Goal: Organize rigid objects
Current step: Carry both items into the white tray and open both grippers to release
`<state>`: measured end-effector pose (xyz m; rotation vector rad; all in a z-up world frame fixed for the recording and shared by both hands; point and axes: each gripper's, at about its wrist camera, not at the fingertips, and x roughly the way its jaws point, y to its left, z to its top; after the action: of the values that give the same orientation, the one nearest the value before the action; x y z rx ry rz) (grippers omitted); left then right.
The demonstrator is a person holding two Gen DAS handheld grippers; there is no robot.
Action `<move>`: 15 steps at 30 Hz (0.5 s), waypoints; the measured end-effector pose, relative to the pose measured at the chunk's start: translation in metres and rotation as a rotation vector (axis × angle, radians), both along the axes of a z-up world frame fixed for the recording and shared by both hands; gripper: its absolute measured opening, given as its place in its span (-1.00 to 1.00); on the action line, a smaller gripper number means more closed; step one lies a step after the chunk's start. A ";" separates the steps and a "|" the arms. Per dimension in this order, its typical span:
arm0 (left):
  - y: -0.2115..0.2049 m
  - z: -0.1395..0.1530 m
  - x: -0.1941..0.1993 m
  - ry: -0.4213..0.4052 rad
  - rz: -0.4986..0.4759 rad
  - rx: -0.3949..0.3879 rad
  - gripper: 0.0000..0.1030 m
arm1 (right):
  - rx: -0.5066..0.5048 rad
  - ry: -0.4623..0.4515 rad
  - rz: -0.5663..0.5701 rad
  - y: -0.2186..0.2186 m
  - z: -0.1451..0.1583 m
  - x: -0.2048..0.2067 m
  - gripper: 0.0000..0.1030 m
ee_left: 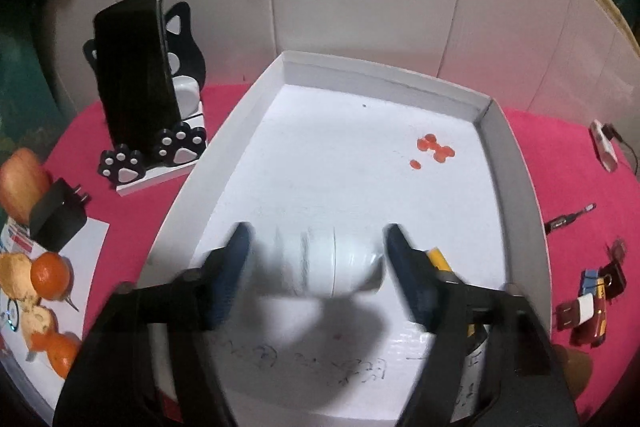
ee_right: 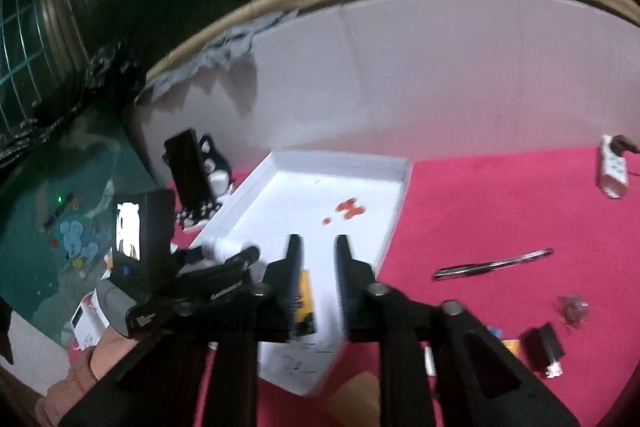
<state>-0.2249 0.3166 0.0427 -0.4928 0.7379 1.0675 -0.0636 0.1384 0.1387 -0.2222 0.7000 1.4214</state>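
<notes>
- The left gripper [ee_left: 316,259] is hanging over the near part of the white tray [ee_left: 224,131], its dark blue pads spread wide.
- A white bottle [ee_left: 336,267], blurred, is lying on its side between those pads; a gap is showing on each side, so the pads are not pressing on it. Whether it is resting on the tray floor I cannot tell.
- The right gripper [ee_right: 318,267] is pointing down into the same tray from its near right corner, jaws partly apart with nothing clamped between them.
- A yellow and black flat object [ee_right: 304,303] is lying on the tray floor just under the right gripper's left finger; in the left wrist view its yellow end [ee_left: 438,259] is peeking out beside the right-hand pad.
- Orange-red blobs [ee_left: 434,149] are sitting on the tray floor toward its far right corner.
- The tray is sitting on a pink cloth [ee_right: 500,211].
- Left of the tray, a black phone [ee_left: 136,67] is leaning upright in a cat-shaped stand with paw feet [ee_left: 176,147].
- Further left, a black charger plug [ee_left: 58,215] and peeled oranges [ee_left: 50,275] are lying on white paper.
- Right of the tray, a pen [ee_right: 494,263], a white power strip [ee_right: 612,171] and small dark bits [ee_right: 544,347] are lying on the cloth, well apart from the tray.
- A hand [ee_right: 92,363] is gripping the left tool's handle in the right wrist view.
</notes>
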 end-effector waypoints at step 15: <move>-0.121 0.040 -0.019 -0.171 -0.240 0.166 0.99 | 0.036 -0.020 -0.241 -0.093 -0.011 0.081 1.00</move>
<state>-0.2435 0.1955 0.0824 -0.3386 0.5371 0.8425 0.0171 0.0454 0.1275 -0.1197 0.6608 1.1990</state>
